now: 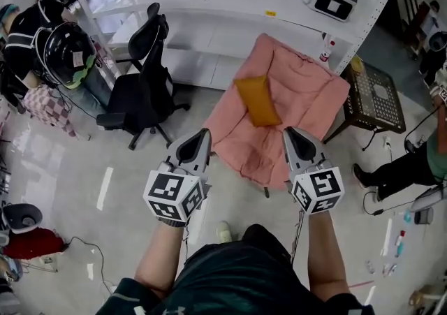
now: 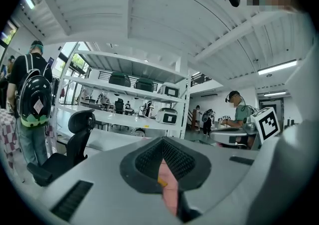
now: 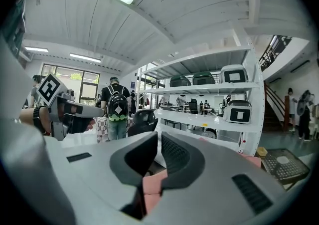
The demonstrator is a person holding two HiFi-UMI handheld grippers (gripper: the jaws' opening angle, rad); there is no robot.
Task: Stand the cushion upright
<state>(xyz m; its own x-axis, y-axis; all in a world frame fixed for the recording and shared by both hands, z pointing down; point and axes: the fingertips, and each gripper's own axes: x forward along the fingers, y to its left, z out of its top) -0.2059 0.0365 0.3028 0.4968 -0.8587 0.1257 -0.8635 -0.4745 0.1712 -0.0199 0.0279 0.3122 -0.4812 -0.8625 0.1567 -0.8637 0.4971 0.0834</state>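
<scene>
1. Lying flat near the middle of the head view, the orange cushion (image 1: 257, 100) is resting on the pink-covered seat (image 1: 307, 90), with its long side running up the frame.
2. The left gripper (image 1: 203, 135) is hovering at the lower centre, just off the seat's near left edge. Its jaws are pressing together with nothing between them.
3. The right gripper (image 1: 289, 132) is hovering to the right of it, over the seat's near edge. Its jaws are likewise pressing together and empty.
4. Both tips are pointing toward the cushion, and neither is touching it.
5. A black office chair (image 1: 140, 76) is standing left of the seat, and a black side table (image 1: 374, 97) is standing at its right.
</scene>
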